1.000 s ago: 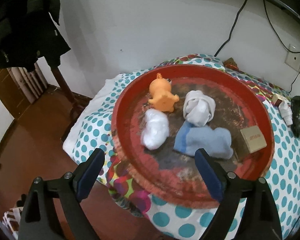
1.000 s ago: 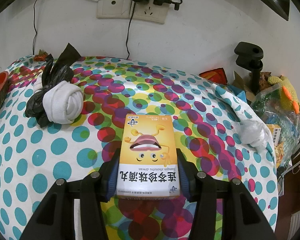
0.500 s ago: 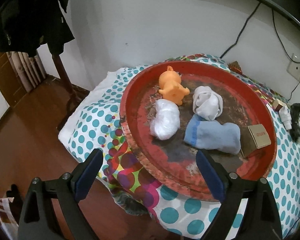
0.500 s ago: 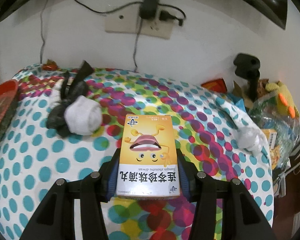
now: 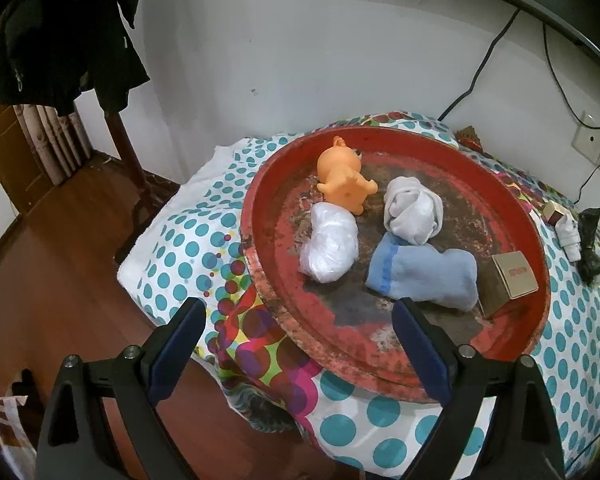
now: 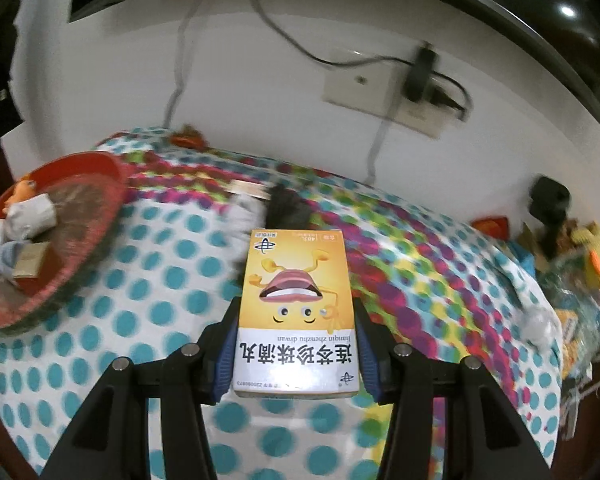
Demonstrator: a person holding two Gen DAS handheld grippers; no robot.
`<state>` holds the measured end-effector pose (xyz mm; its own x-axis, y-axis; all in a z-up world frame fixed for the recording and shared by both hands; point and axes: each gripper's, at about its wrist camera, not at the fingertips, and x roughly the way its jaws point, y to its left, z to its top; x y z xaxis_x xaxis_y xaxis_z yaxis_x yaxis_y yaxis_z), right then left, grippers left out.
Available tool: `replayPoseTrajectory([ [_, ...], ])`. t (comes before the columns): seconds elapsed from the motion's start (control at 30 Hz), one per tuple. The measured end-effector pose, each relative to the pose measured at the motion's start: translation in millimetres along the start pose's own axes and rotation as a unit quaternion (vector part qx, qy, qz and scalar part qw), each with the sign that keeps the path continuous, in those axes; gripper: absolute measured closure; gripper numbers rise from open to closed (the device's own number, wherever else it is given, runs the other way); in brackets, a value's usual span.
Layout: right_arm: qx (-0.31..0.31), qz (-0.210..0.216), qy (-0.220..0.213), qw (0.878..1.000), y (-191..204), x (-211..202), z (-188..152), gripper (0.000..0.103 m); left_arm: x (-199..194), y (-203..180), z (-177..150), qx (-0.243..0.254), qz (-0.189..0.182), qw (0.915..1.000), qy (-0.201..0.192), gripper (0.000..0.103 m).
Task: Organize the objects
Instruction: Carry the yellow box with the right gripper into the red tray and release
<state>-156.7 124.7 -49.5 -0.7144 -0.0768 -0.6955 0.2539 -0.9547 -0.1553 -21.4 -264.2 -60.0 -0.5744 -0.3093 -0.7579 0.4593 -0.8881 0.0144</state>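
- The yellow medicine box (image 6: 296, 312) is clamped between the right tool (image 6: 296, 344) pads, lifted above the dotted counter (image 6: 148, 312)
- Step in hand, likely: carrying it to the red tray (image 5: 396, 360), which needs a clear spot beside the blue sock (image 5: 424, 276)
- Left tool (image 5: 298, 344) gapes wide, holding nothing
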Motion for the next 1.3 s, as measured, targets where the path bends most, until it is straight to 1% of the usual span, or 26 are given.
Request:
replayPoseTrajectory([
  [0.13, -0.017, 0.033, -0.005, 0.999, 39, -3, 15, 0.052, -1, 0, 0, 0.005, 0.005, 1.0, -0.002, 0.01],
  [0.33, -0.057, 0.085, -0.007, 0.995, 111, -2, 38, 0.052, 2, 6, 1, 0.005, 0.012, 0.9999, 0.001, 0.009],
  [0.57, -0.108, 0.126, -0.008, 0.986, 190, 0, 60, 0.052, 4, 17, 3, -0.001, 0.027, 0.9996, -0.002, 0.009],
  [0.7, -0.125, 0.137, -0.007, 0.983, 222, 2, 67, 0.052, 7, 29, 5, -0.014, 0.031, 0.9994, 0.001, 0.009],
  [0.9, -0.132, 0.145, 0.004, 0.981, 252, 10, 65, 0.052, 9, 44, 6, -0.037, 0.03, 0.9989, 0.003, 0.009],
  [1.1, -0.126, 0.152, 0.014, 0.98, 262, 18, 62, 0.052, 12, 50, 6, -0.051, 0.026, 0.9983, 0.009, 0.009],
  [1.2, -0.121, 0.157, 0.02, 0.98, 265, 22, 61, 0.052, 12, 49, 6, -0.05, 0.026, 0.9984, 0.009, 0.009],
  [1.3, -0.126, 0.157, 0.016, 0.979, 270, 21, 59, 0.051, 13, 47, 5, -0.047, 0.025, 0.9985, 0.01, 0.009],
])
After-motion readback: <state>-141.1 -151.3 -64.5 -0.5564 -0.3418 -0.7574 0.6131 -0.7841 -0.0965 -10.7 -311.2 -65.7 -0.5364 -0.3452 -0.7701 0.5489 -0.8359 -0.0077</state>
